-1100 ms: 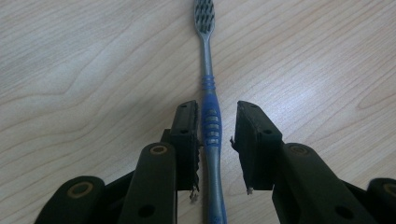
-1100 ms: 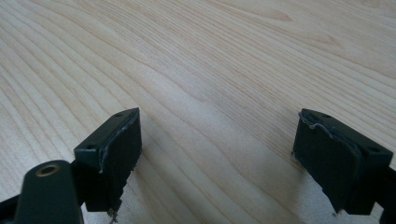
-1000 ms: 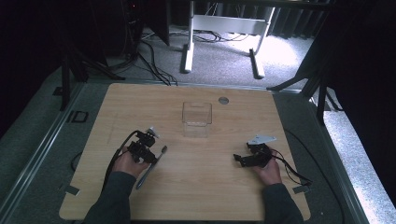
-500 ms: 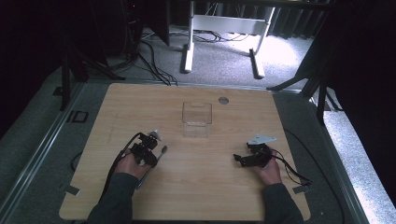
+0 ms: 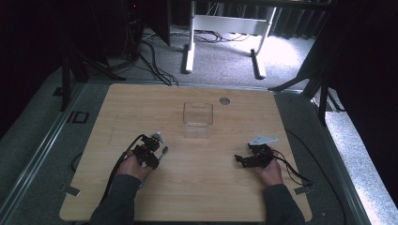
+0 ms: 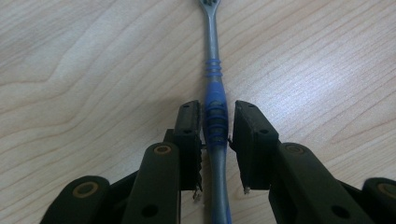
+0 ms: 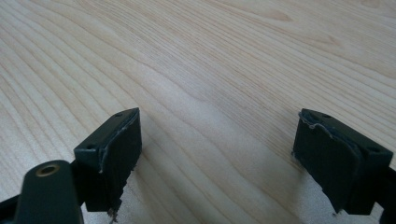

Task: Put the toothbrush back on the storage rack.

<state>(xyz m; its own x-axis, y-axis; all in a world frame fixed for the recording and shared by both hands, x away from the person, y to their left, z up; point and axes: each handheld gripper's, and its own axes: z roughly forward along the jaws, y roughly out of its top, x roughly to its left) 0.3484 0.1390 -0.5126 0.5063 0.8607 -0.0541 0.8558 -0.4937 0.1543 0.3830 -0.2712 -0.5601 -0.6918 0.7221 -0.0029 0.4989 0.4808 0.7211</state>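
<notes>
Gripping a toothbrush (image 6: 215, 116) at the blue ribbed part of its handle, the left gripper (image 6: 216, 133) has its 2 jaws drawn narrow, 1 pad on each flank of the handle; the left pad touches it, the right pad looks a hair off, so whether the hold is fully tight cannot be told.

Item 1, toothbrush: grey-and-blue, lying along the wooden table (image 5: 300, 140), head pointing away from the jaws toward the top of the left gripper view. In the high view it sits under the left gripper (image 5: 151, 151), at the near-left part of the table.

Item 2, clear container (image 5: 197, 116): upright, open-topped, mid-table, well apart from both grippers. Judged the likely destination.

Item 3, right gripper (image 7: 219, 158): jaws spread wide over bare wood, holding nothing; it rests at the near-right (image 5: 248, 159).

Item 4, small grey disc (image 5: 225, 100): far side, beyond the container.

Handling notes, as judgement:
- Close fully on the ribbed section before lifting; the ribs should resist sliding.
- Keep the handle centred between the pads, so it does not pivot.
- Lift straight up, then carry toward the container with the head leading.
- The grip sits near mid-handle, so either end may droop.
</notes>
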